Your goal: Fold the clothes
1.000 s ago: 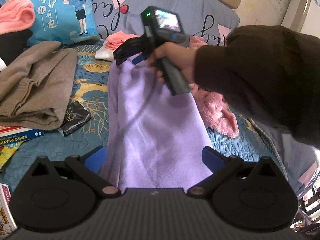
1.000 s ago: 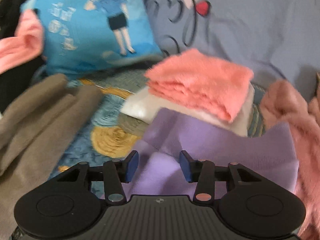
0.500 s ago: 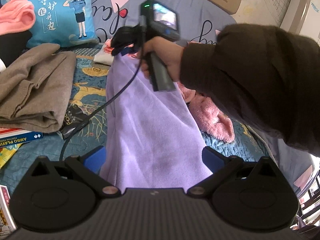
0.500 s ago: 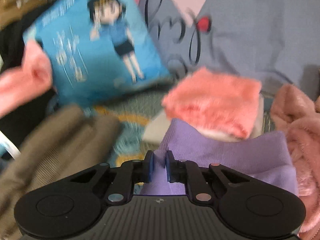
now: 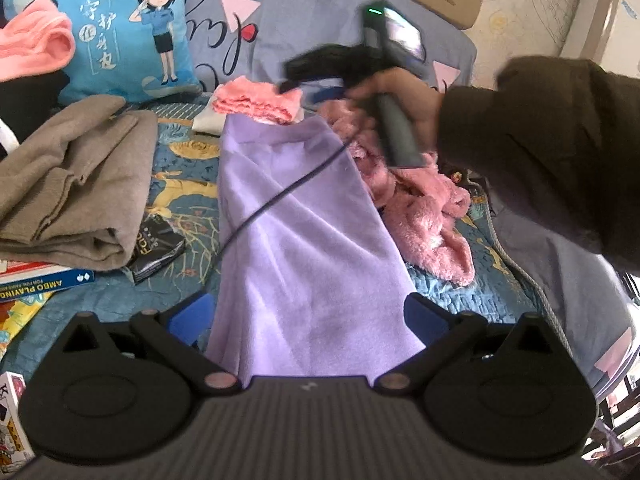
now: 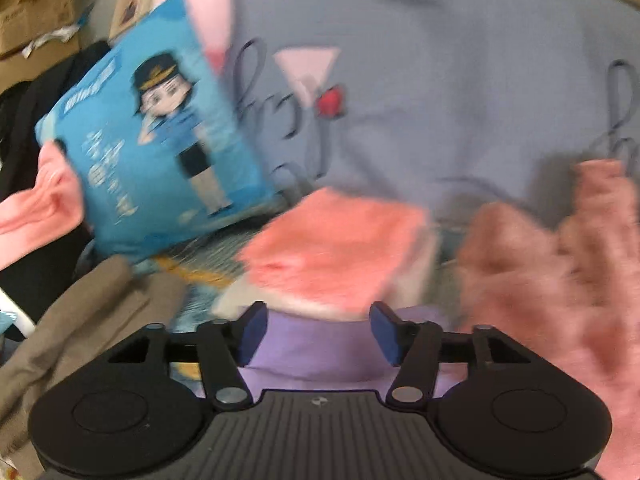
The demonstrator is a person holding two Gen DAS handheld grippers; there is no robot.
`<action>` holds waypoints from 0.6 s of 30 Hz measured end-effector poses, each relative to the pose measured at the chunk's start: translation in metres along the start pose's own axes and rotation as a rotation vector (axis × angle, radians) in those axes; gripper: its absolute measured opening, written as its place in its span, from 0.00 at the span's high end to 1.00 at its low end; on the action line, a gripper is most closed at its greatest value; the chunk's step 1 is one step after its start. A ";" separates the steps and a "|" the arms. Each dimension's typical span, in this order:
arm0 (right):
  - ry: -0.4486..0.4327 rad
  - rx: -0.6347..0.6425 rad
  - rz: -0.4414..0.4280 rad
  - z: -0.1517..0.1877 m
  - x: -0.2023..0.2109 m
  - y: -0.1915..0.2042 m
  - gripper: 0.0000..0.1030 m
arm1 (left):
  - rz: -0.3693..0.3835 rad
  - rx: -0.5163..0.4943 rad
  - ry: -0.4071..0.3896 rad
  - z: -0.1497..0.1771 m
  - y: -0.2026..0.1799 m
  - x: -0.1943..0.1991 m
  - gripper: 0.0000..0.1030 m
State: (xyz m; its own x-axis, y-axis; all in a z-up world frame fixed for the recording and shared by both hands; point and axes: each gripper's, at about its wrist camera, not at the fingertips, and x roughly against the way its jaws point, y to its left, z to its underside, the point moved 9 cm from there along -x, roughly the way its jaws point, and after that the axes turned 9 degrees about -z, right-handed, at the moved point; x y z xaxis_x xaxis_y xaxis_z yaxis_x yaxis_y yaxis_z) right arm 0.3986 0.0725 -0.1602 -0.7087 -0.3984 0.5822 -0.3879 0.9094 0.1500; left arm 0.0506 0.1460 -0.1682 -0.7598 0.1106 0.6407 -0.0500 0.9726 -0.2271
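A lilac garment [image 5: 304, 240] lies flat in a long strip on the patterned bedspread [image 5: 180, 184]. My left gripper [image 5: 310, 320] is open, its blue pads on either side of the garment's near end. My right gripper [image 6: 318, 336] is open and empty, lifted above the garment's far end [image 6: 316, 356]. In the left wrist view the right gripper [image 5: 316, 80] is blurred, held in a hand above the far right corner. Its cable [image 5: 280, 196] trails across the cloth.
A folded salmon towel stack [image 5: 256, 104] sits just past the garment's far end. A fluffy pink garment [image 5: 424, 216] lies on the right. A brown sweater [image 5: 76, 184] lies on the left, on books [image 5: 36, 284]. A blue cartoon pillow [image 5: 128, 32] and a grey duvet [image 5: 312, 24] lie behind.
My right gripper was shut on the garment's far left corner half a second ago. It has let go, opened and swung up to the right. The garment's far end now lies flat.
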 end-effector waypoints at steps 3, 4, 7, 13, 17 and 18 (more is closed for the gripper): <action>0.040 0.088 0.024 0.014 0.011 -0.025 0.41 | 0.046 -0.026 -0.044 -0.002 -0.010 0.009 0.00; 0.047 0.088 0.024 0.019 0.012 -0.033 0.41 | 0.065 -0.035 -0.060 -0.003 -0.013 0.013 0.00; 0.053 -0.023 -0.036 0.030 0.009 -0.056 0.44 | 0.170 -0.049 -0.116 -0.006 -0.026 0.028 0.00; 0.111 -0.168 -0.103 0.055 -0.027 -0.062 0.59 | 0.461 -0.026 -0.182 -0.012 -0.047 0.061 0.00; 0.121 -0.322 -0.088 0.068 -0.041 -0.071 0.82 | 0.427 0.044 -0.157 -0.015 -0.038 0.055 0.00; 0.114 -0.340 -0.092 0.069 -0.041 -0.071 0.87 | 0.419 0.050 -0.157 -0.015 -0.037 0.054 0.00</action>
State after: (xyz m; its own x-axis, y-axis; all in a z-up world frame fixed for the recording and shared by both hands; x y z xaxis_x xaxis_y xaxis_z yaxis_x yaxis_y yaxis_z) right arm 0.4144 0.0162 -0.2492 -0.6021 -0.4822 0.6364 -0.2158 0.8657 0.4517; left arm 0.0214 0.1191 -0.1140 -0.8099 0.4570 0.3677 0.2549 0.8388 -0.4810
